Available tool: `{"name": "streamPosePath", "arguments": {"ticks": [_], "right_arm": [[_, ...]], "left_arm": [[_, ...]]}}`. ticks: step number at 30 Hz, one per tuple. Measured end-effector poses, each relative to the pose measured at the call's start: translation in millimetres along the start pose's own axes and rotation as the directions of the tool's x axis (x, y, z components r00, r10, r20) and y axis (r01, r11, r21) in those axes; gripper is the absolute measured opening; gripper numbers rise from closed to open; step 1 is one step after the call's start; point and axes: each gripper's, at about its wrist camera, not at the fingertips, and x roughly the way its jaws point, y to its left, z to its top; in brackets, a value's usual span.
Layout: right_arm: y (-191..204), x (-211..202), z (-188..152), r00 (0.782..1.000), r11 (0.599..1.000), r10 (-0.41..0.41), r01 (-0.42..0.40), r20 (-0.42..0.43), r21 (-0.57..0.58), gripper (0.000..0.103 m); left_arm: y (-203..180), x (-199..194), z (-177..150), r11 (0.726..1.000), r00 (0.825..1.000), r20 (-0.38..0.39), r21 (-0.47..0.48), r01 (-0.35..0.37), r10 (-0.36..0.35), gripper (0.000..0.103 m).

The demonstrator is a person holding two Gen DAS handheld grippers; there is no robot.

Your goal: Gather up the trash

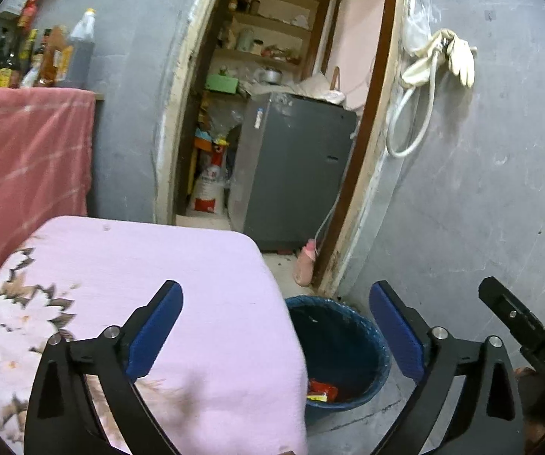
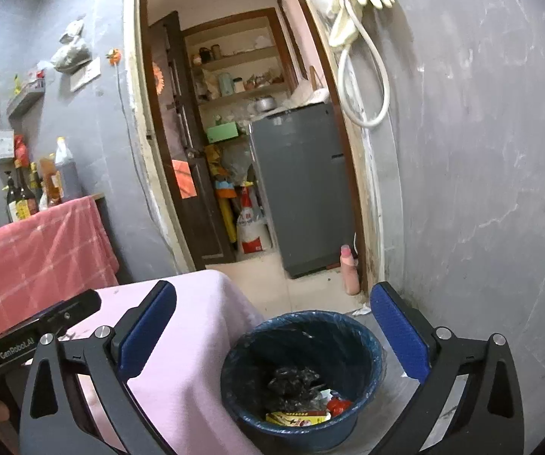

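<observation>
A blue bin (image 2: 367, 345) with a plastic liner stands on the floor beside a pink-covered table (image 2: 204, 326). Inside it lie a crumpled black bag (image 2: 291, 383), a yellow and red wrapper (image 2: 299, 417) and a red scrap (image 2: 339, 405). My right gripper (image 2: 272, 335) hangs above the bin, open wide, with nothing between its blue pads. In the left wrist view my left gripper (image 1: 276, 328) is open too and empty, over the table's right edge (image 1: 280, 303), with the bin (image 1: 348, 345) below and a red wrapper (image 1: 321, 390) in it. The right gripper's black finger (image 1: 515, 318) shows at the right.
A grey wall (image 2: 481, 189) stands close on the right, with gloves and a hose (image 2: 363, 49) hanging on it. A doorway opens ahead onto a grey fridge (image 2: 303, 185) and shelves. A pink bottle (image 2: 350, 269) stands by the door frame. At the left, bottles (image 1: 37, 57) stand behind a red cloth (image 1: 26, 159).
</observation>
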Motion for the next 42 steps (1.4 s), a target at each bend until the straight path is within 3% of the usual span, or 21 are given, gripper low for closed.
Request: {"name": "streamPosePath", "arguments": {"ticks": [10, 24, 36, 42], "right_arm": [[36.5, -48.3, -5.1, 0.999, 0.999, 0.001, 0.000, 0.049, -0.035, 0.103], [74.3, -107.5, -26.5, 0.997, 0.996, -0.015, 0.022, 0.074, -0.091, 0.103], [95.7, -144.3, -64.0, 0.998, 0.993, -0.014, 0.021, 0.061, -0.118, 0.103], [101.4, -159.1, -89.7, 0.993, 0.988, -0.051, 0.066, 0.105, -0.140, 0.103]], "left_arm": [[16.5, -61.7, -3.0, 0.999, 0.998, 0.065, 0.022, -0.025, 0.024, 0.101], [49.6, -130.8, -26.5, 0.995, 0.992, 0.082, -0.015, -0.095, 0.096, 0.101], [65.1, -165.3, -71.4, 0.994, 0.994, 0.032, 0.010, -0.108, 0.108, 0.101], [69.1, -171.0, -93.9, 0.991, 0.991, 0.013, 0.041, -0.130, 0.130, 0.101]]}}
